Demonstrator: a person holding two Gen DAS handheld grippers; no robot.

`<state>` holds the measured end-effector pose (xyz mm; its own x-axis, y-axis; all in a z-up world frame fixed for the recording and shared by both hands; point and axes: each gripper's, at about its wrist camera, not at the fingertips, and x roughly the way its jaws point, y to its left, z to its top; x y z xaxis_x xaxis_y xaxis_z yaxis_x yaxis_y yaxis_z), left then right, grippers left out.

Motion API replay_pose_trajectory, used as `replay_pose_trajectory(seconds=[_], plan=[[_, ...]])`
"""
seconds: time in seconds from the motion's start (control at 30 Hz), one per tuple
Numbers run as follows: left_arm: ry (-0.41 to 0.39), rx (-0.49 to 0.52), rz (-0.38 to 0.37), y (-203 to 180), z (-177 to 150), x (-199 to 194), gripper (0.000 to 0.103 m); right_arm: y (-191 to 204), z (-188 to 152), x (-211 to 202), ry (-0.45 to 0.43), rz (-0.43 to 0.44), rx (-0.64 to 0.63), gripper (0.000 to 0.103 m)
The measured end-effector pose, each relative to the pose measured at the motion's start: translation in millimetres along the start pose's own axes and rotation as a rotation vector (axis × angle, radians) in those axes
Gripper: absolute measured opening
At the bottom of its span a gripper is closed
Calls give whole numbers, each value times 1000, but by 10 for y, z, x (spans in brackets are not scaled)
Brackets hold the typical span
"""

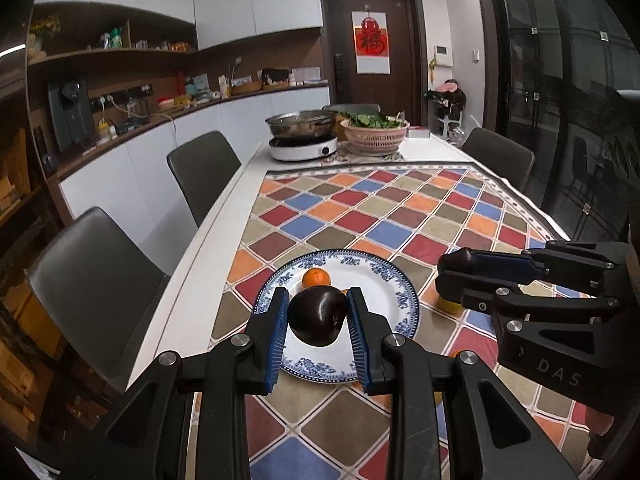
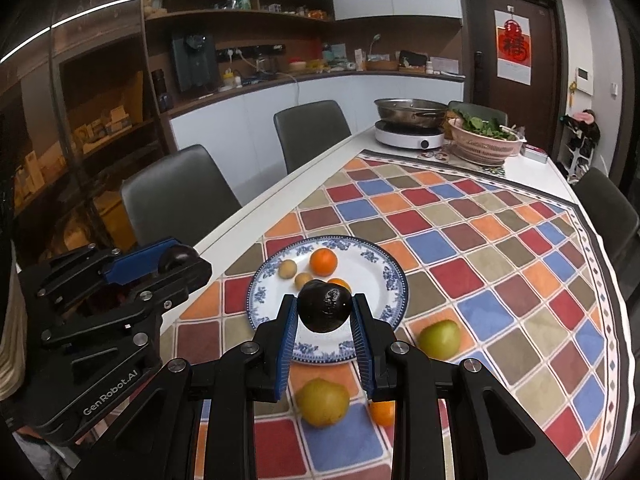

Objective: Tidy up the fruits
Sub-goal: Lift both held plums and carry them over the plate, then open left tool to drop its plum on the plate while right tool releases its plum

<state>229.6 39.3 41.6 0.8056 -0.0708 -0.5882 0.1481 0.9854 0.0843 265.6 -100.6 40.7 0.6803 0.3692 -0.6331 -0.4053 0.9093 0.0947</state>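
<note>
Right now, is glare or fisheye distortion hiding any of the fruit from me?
Left wrist view: dark fruit carries a small highlight but reads clearly; the table edge bows. Right wrist view: dark fruit sharp, plate evenly lit, green fruit clear; edges vignette black.

Left gripper [image 1: 318, 316] clamped on dark fruit [image 1: 317, 316]; right gripper [image 2: 325, 310] likewise, dark fruit [image 2: 326, 307].

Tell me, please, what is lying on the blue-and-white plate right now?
On the plate lie an orange, two small tan fruits, and another orange piece half hidden behind the dark fruit in the right gripper.
</note>
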Motion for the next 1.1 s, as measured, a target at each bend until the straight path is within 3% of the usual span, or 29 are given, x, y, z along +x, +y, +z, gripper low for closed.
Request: replay_pose_trajectory(seconds=[0.3,0.7,1.03,1.1], plan=[[88,-18,-12,128,21,545,30,-73,123,472,81,0,-8,28],[221,-45,-30,228,-156,1234,30,-143,47,1140,210,-22,-26,28],[273,-22,-31,200,-251,1463,30,-212,-28,1390,257,-15,-20,28],[276,-16,-28,193,-257,1455,36,-228,-36,1397,253,-12,-14,28]])
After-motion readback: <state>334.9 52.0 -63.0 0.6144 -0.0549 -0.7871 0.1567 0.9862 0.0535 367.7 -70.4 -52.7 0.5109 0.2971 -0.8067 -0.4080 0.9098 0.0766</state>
